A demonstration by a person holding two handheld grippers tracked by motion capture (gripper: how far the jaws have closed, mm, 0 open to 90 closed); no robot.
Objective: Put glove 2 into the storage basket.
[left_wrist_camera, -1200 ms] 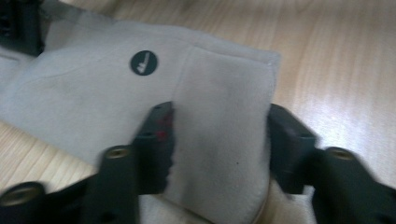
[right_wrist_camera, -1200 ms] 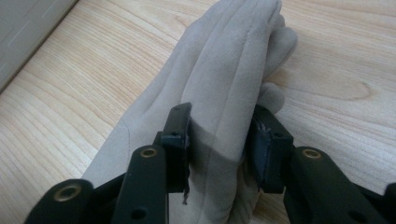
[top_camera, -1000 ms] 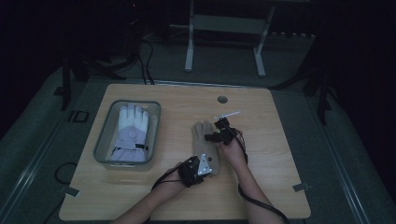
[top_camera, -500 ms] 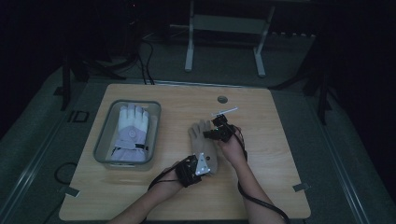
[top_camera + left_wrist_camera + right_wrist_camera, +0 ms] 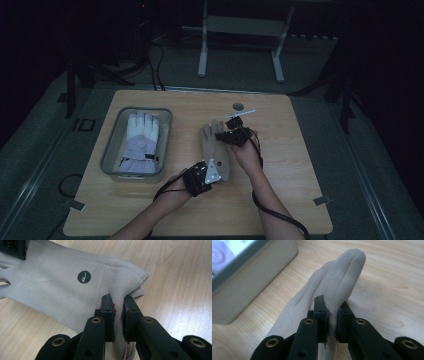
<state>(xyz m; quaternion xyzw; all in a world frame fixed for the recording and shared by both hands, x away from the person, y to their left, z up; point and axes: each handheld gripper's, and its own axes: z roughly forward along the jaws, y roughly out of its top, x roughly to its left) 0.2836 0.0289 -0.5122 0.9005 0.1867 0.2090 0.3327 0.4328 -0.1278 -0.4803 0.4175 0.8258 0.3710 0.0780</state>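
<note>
Now mid-lift: beige glove (image 5: 216, 152) off the table (image 5: 300, 150), right of the bin (image 5: 111, 150). Left gripper (image 5: 117, 312) clamped on the cuff, right gripper (image 5: 331, 312) pinching a fingertip. Next, probably: carry across, lower beside the white glove (image 5: 140, 140), keep both grips.

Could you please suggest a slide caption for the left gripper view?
Left gripper shut on the cuff end of a beige glove above the wooden table.
</note>
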